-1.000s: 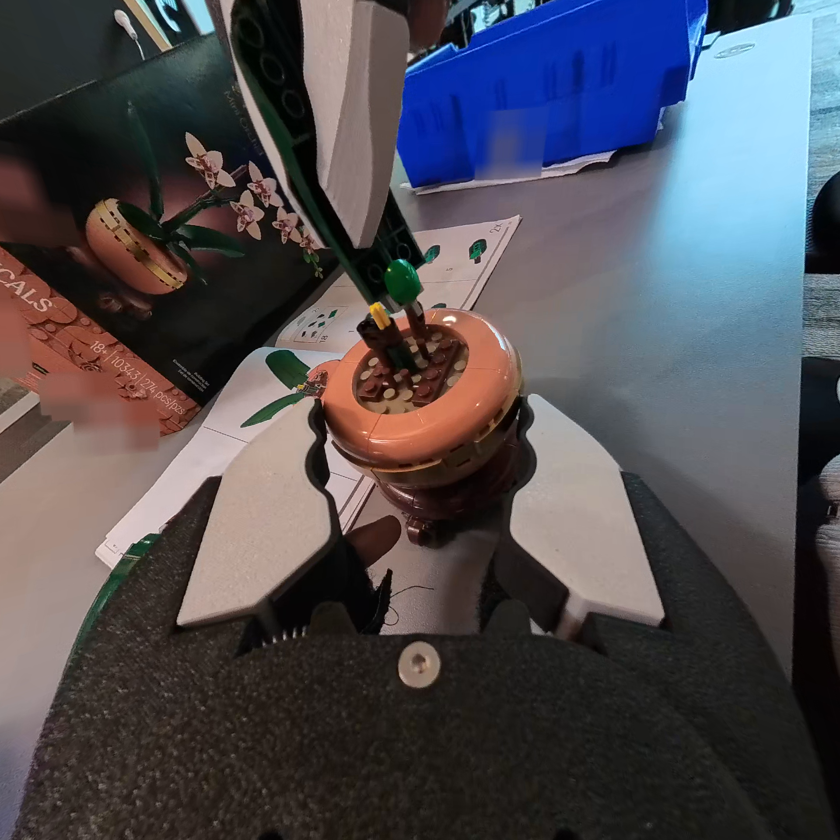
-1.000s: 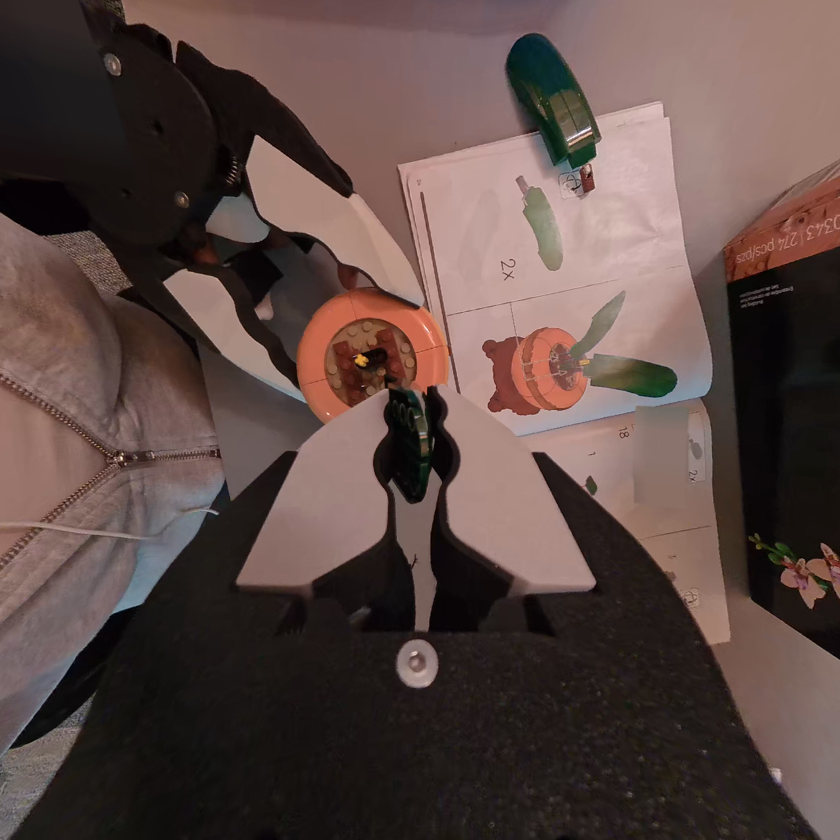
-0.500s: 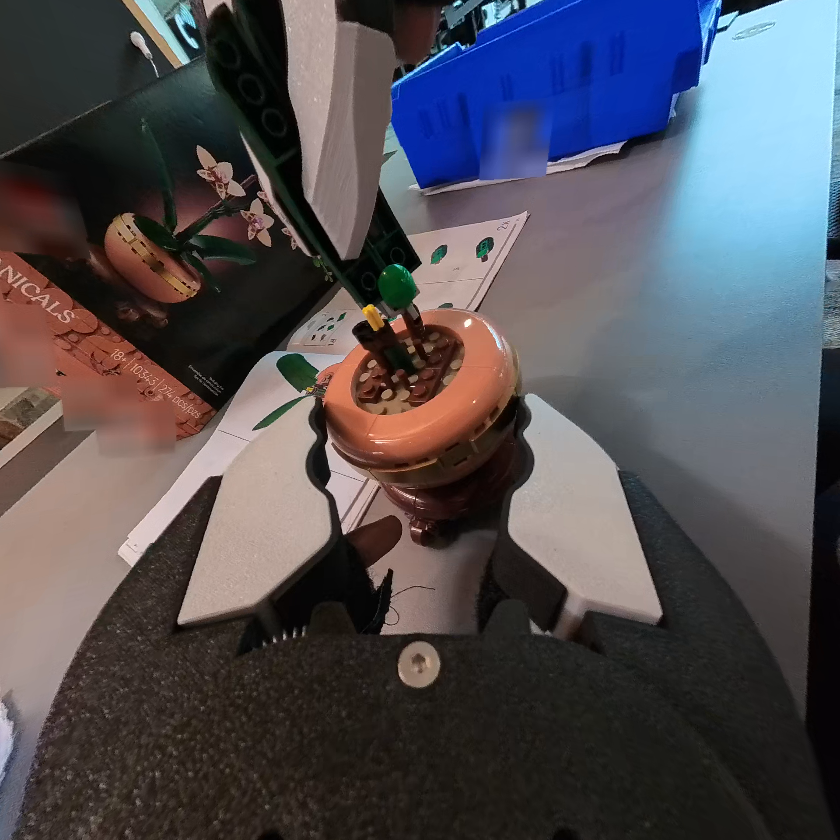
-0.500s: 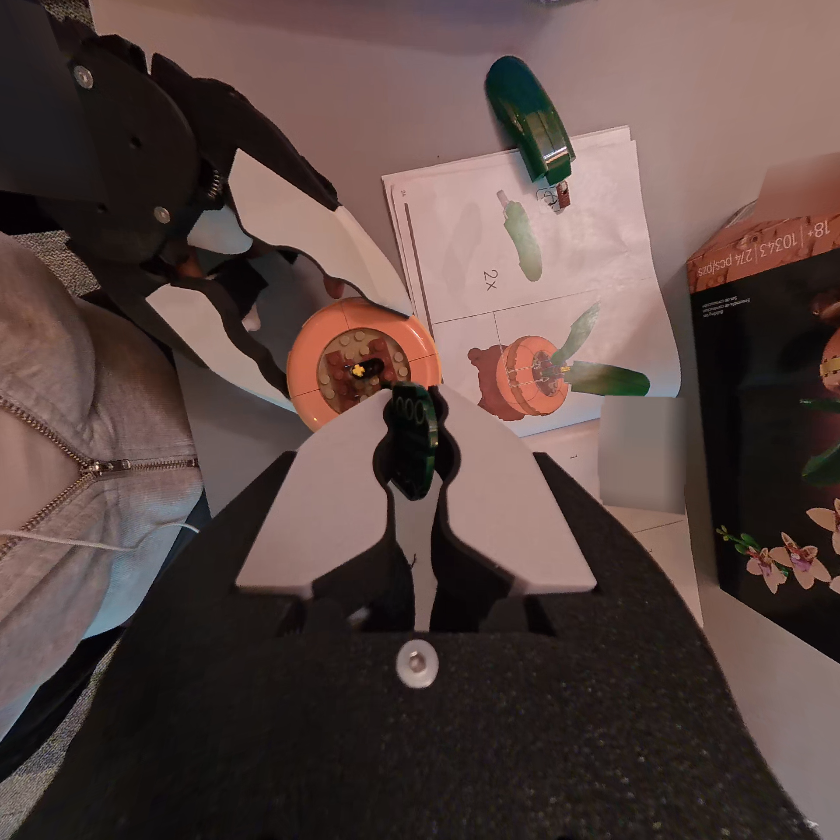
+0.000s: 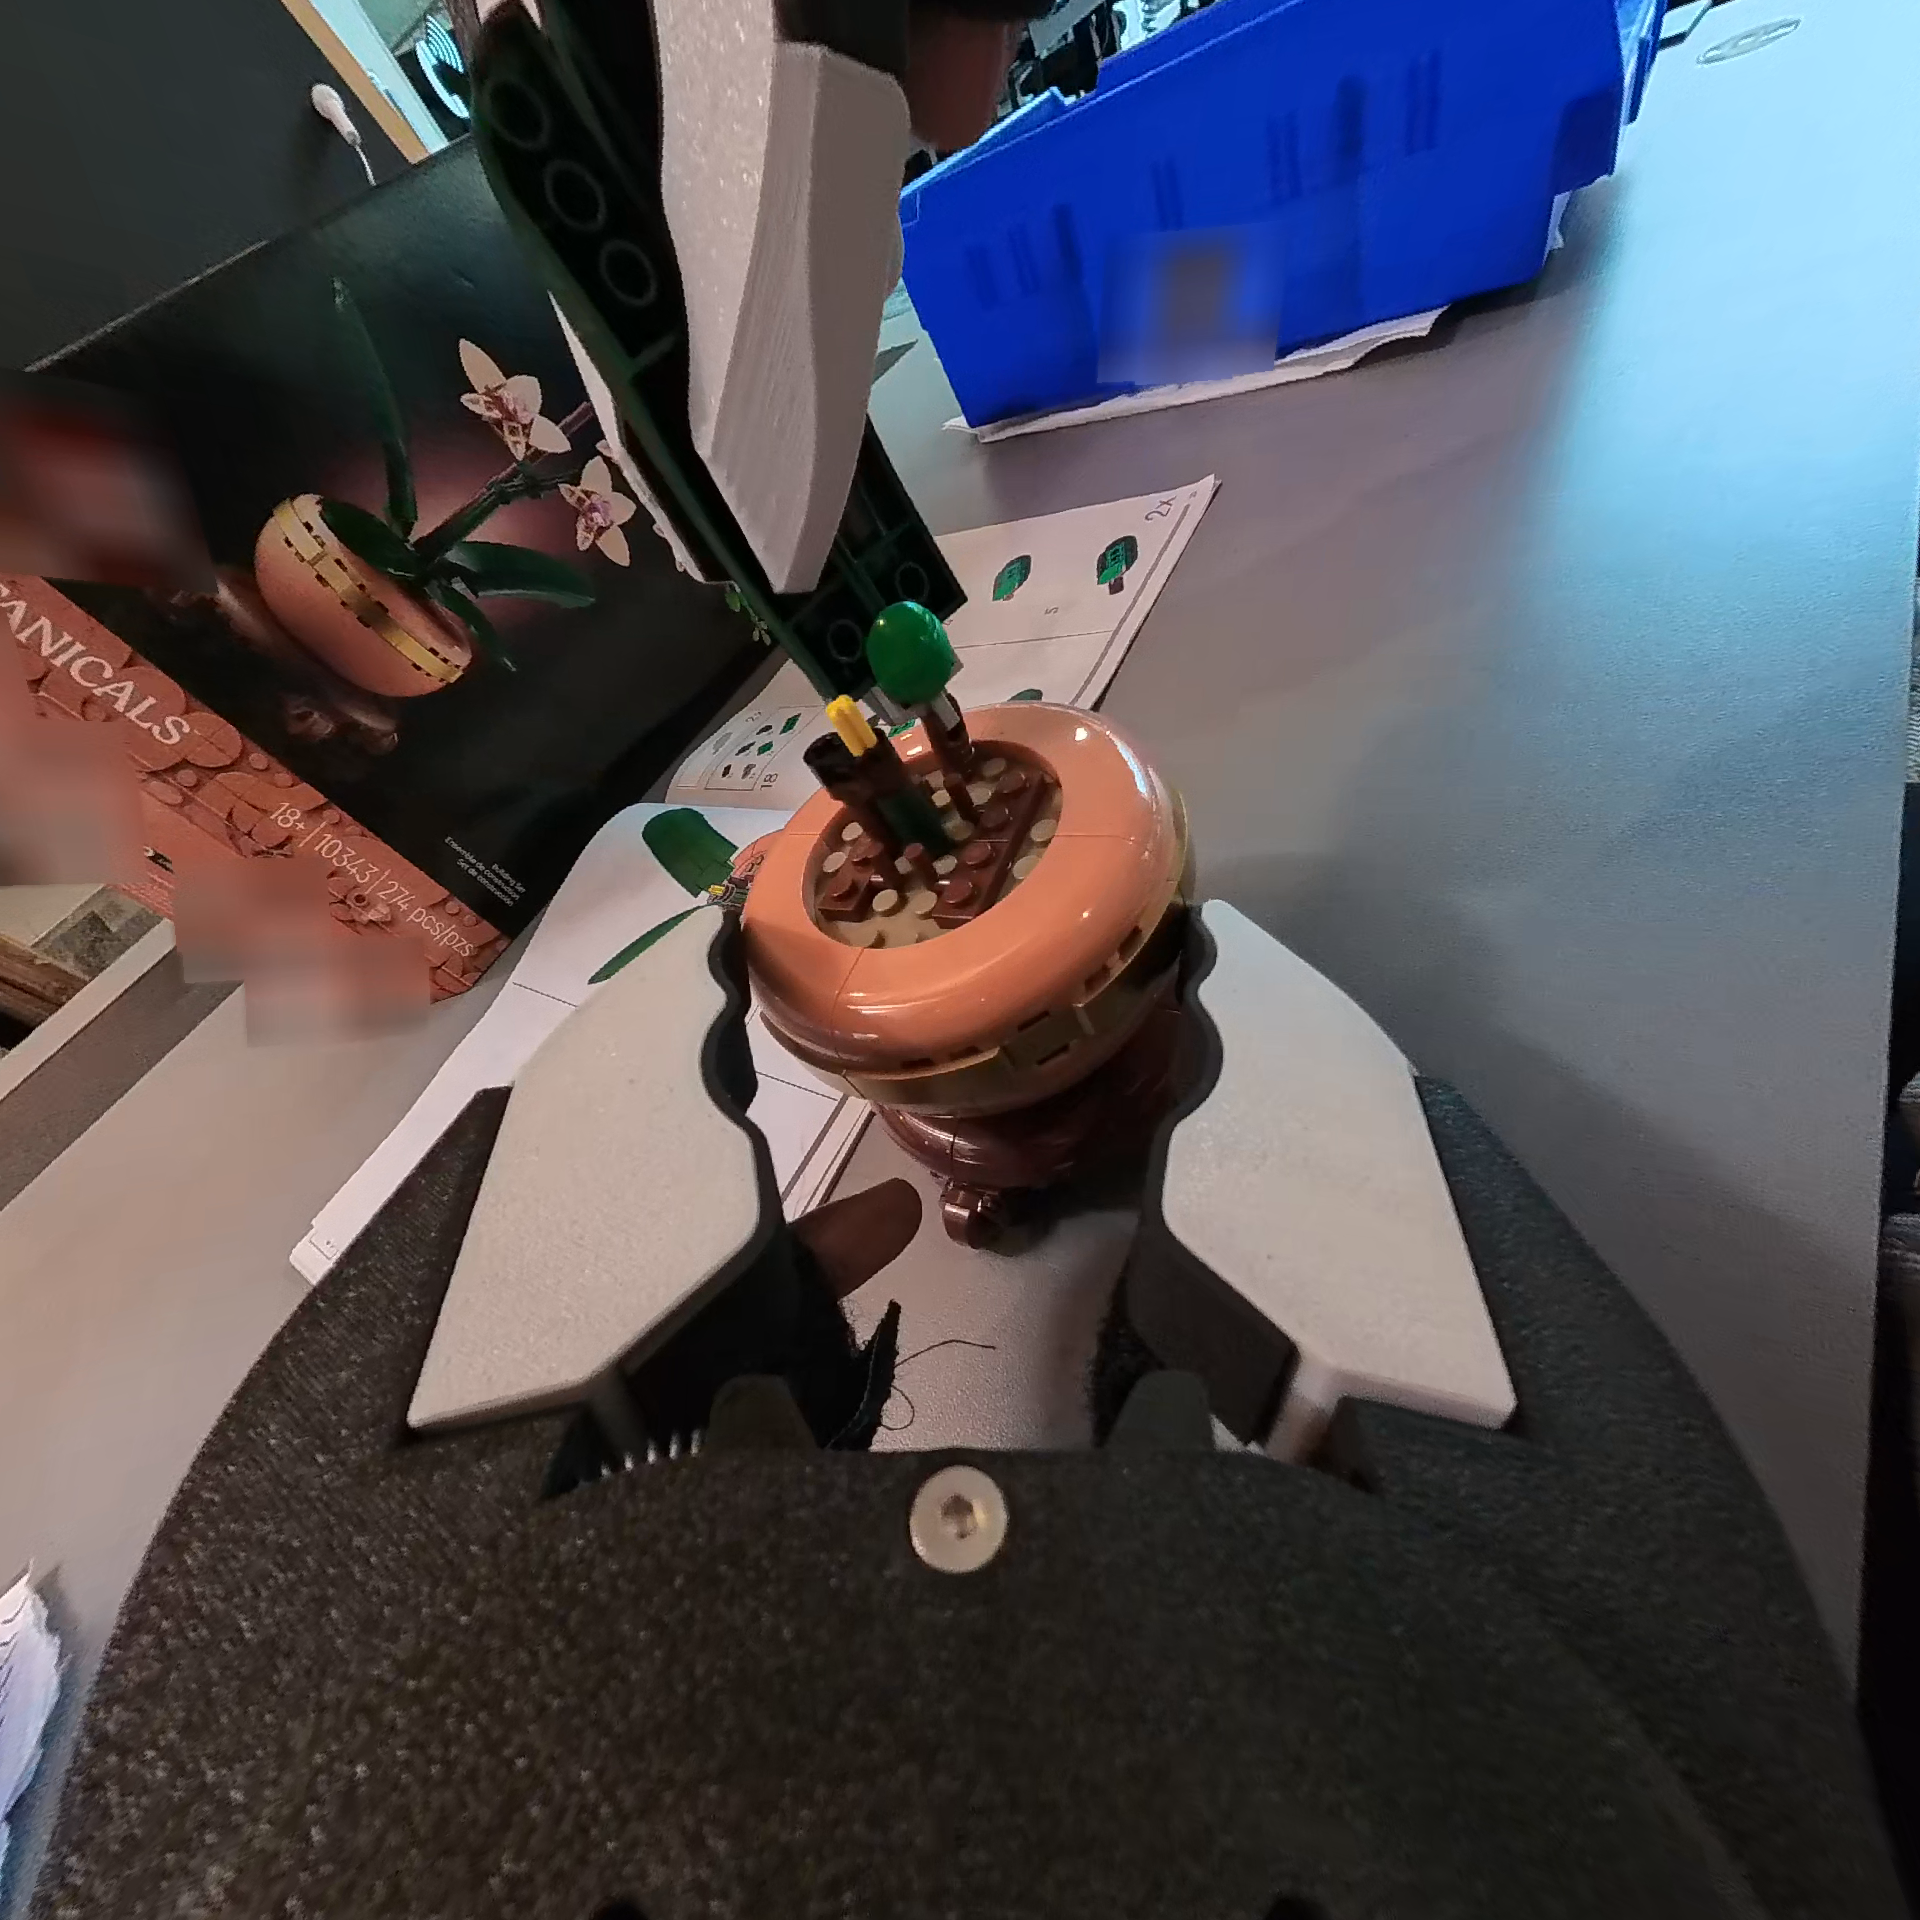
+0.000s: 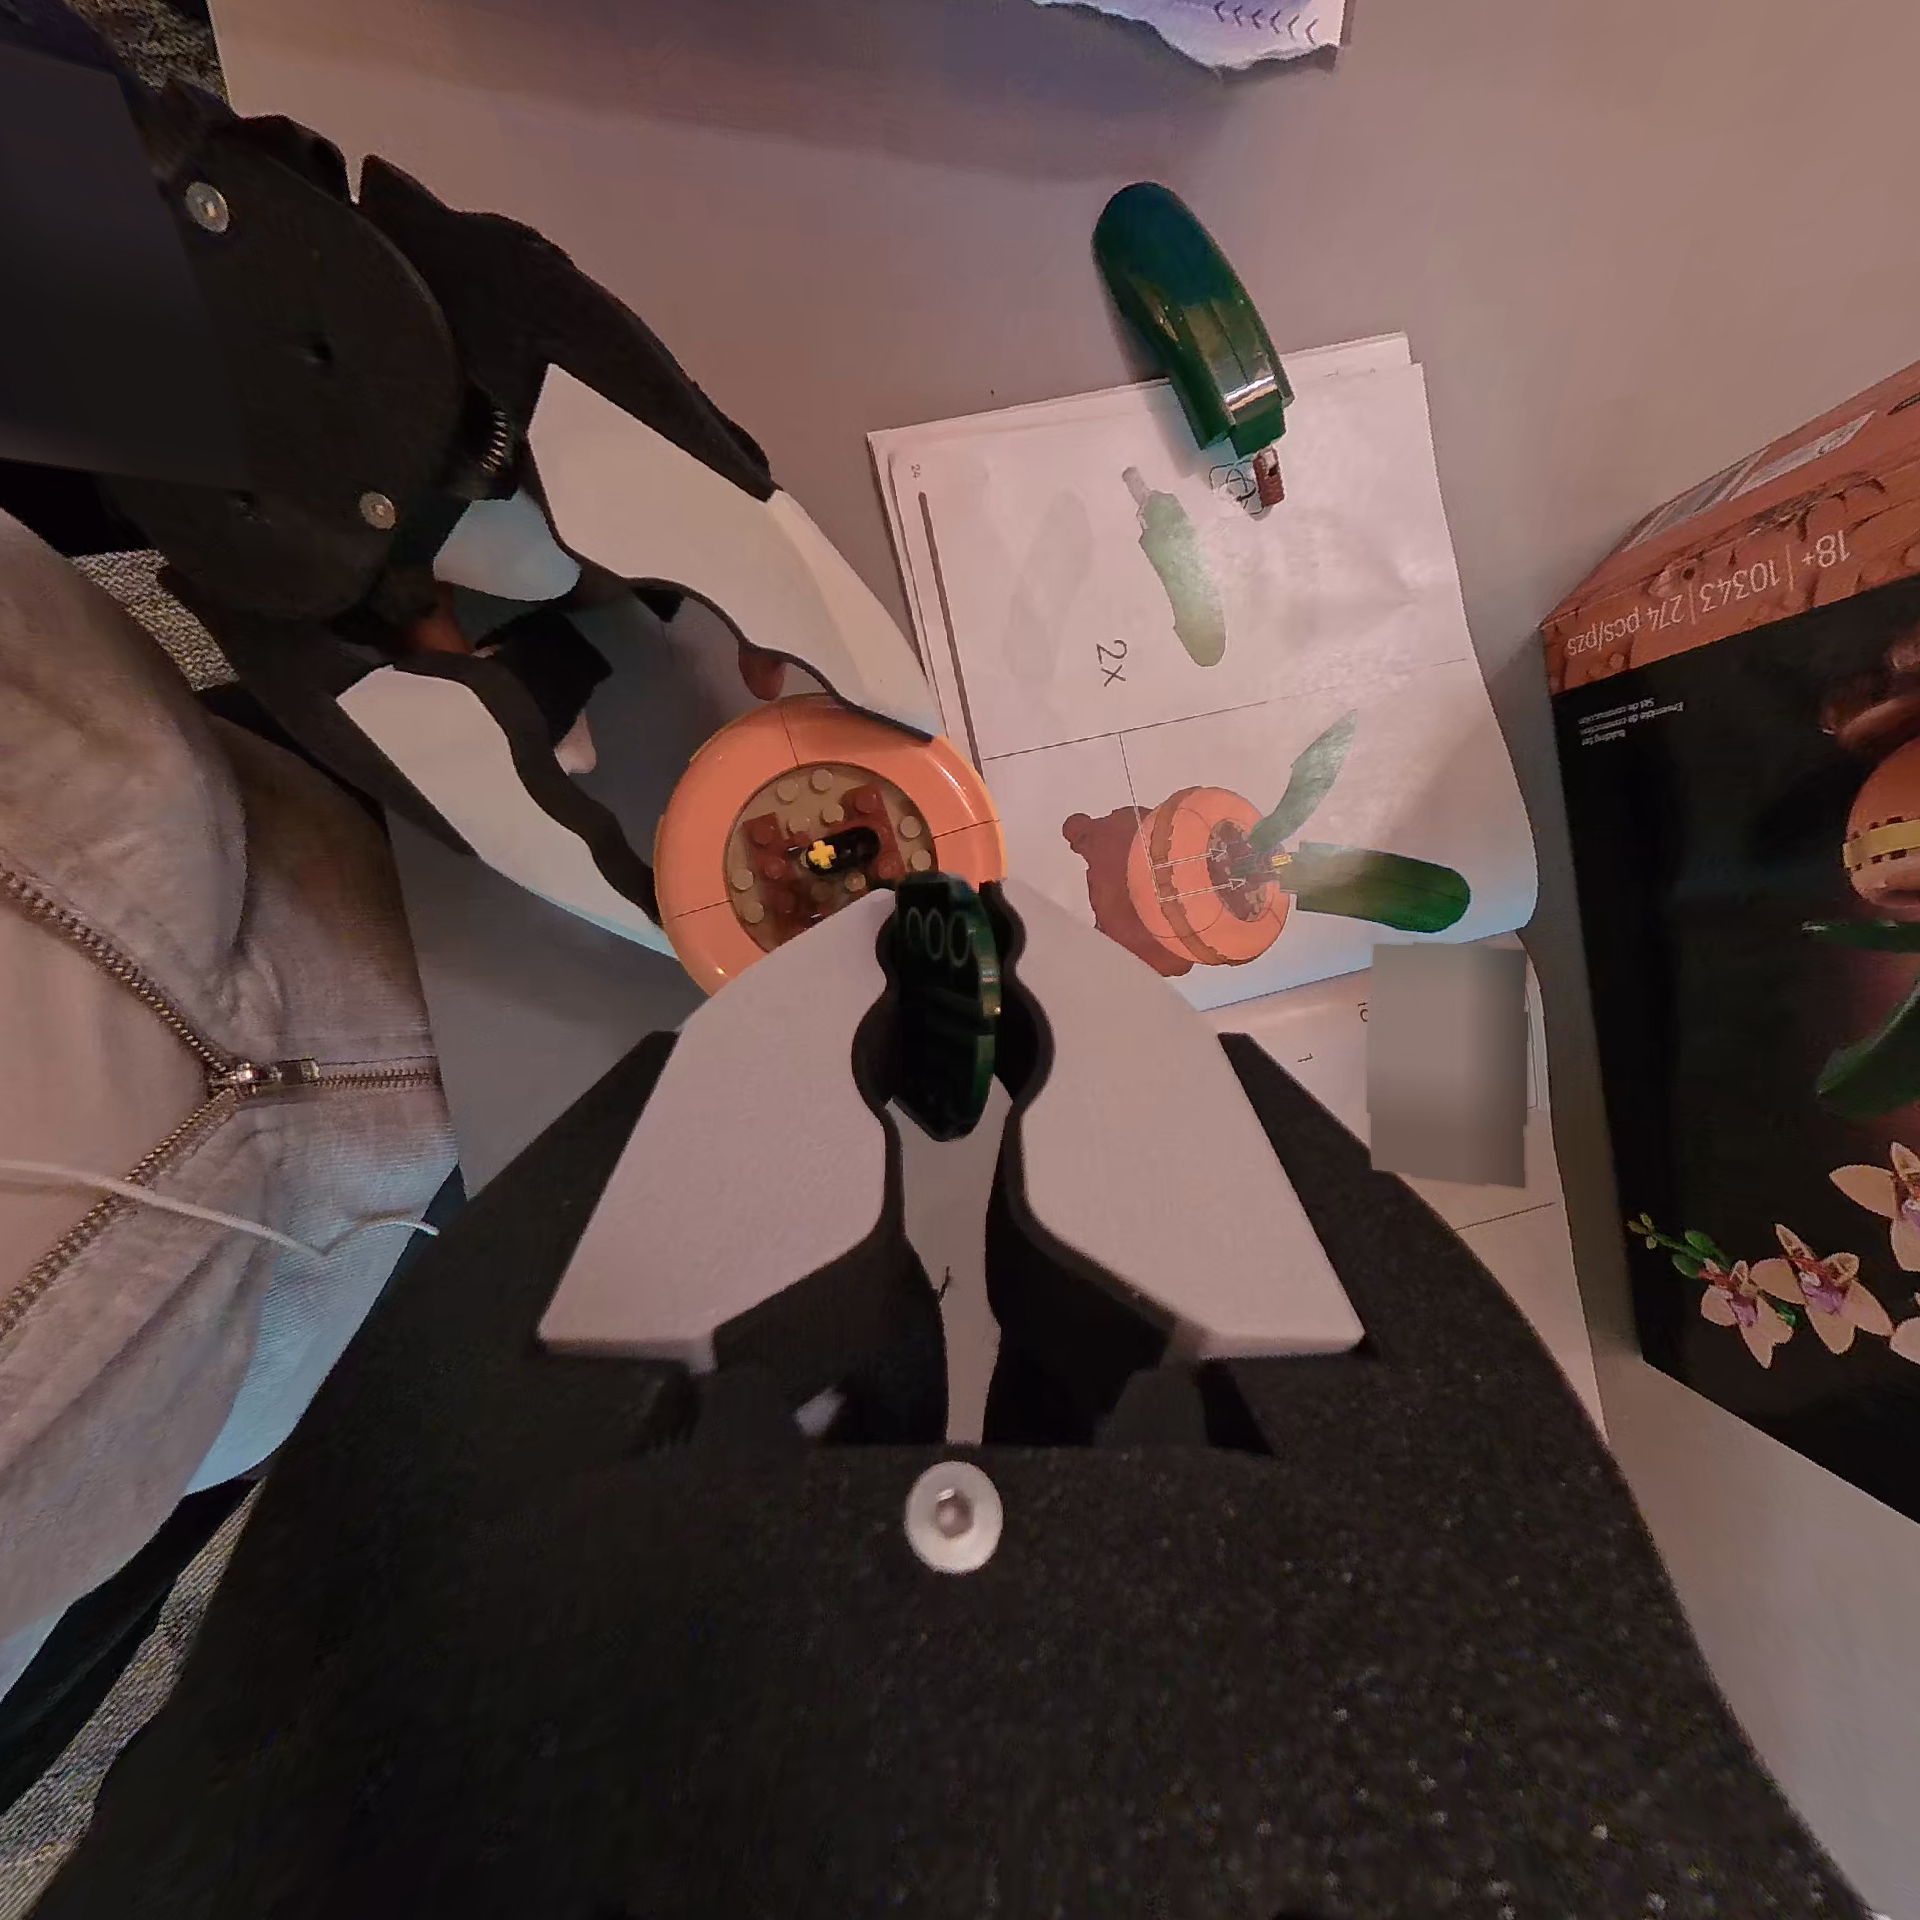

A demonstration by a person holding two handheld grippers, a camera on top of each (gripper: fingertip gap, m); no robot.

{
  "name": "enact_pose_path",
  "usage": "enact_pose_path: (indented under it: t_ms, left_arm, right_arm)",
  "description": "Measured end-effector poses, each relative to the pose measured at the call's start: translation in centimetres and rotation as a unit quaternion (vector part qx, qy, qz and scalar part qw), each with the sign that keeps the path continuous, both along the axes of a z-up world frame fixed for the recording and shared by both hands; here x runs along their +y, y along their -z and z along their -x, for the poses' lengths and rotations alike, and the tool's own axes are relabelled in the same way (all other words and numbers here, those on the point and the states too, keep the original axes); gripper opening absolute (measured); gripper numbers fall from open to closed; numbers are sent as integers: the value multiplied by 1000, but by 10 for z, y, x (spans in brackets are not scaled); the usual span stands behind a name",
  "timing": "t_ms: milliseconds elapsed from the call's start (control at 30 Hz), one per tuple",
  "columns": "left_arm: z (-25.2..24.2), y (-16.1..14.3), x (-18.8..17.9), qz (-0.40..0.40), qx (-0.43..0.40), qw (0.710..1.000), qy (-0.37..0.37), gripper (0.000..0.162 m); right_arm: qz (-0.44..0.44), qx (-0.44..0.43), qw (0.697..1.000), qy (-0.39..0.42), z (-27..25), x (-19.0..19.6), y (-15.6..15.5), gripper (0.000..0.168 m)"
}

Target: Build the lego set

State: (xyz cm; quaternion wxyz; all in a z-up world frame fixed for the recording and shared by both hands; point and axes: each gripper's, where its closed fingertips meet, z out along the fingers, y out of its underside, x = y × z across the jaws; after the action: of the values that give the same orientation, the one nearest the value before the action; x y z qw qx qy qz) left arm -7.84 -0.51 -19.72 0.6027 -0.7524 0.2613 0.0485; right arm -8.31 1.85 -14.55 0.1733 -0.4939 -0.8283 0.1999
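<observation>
Desk [image 5: 1507, 727]: grey, carries everything below.

Blue bin [image 5: 1247, 177]: far end of desk in left wrist view, paper sheet under its near edge.

Set box [image 6: 1766, 935]: dark with orange band and orchid picture, stands at right of right wrist view, just beside the instruction booklet [image 6: 1247, 623]. Booklet lies open on desk; the pot sits over its left edge.

Left tool [image 5: 961, 1029]: fingers pinching the orange lego pot [image 5: 966, 956] by its sides, just below the rim; pot upright on a dark brown base. A fingertip shows under the pot between the tool fingers.

Right tool [image 6: 940, 935]: pressed together on a dark green leaf piece [image 6: 935, 1018], leaf held edgewise between the fingers. In left wrist view this tool comes in from above, leaf slanted down, lower end at the stems in the pot centre; cannot tell if seated.

Second green leaf [image 6: 1195, 312]: lies loose at booklet's top edge, well apart from pot.

Pot interior: brown and tan studs, brown stems, a green bud [image 5: 909, 655], a yellow pin [image 5: 847, 722].
</observation>
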Motion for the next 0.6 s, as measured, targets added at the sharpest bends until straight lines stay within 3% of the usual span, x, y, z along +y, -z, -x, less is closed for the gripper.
enact_pose_path:
  t_ms: [600]
  left_arm:
    - [-1, -2, -1, -17, 19, 1000, -1, 75]
  right_arm:
    - [2, 10, 1000, 9, -1, 0, 0, 11]
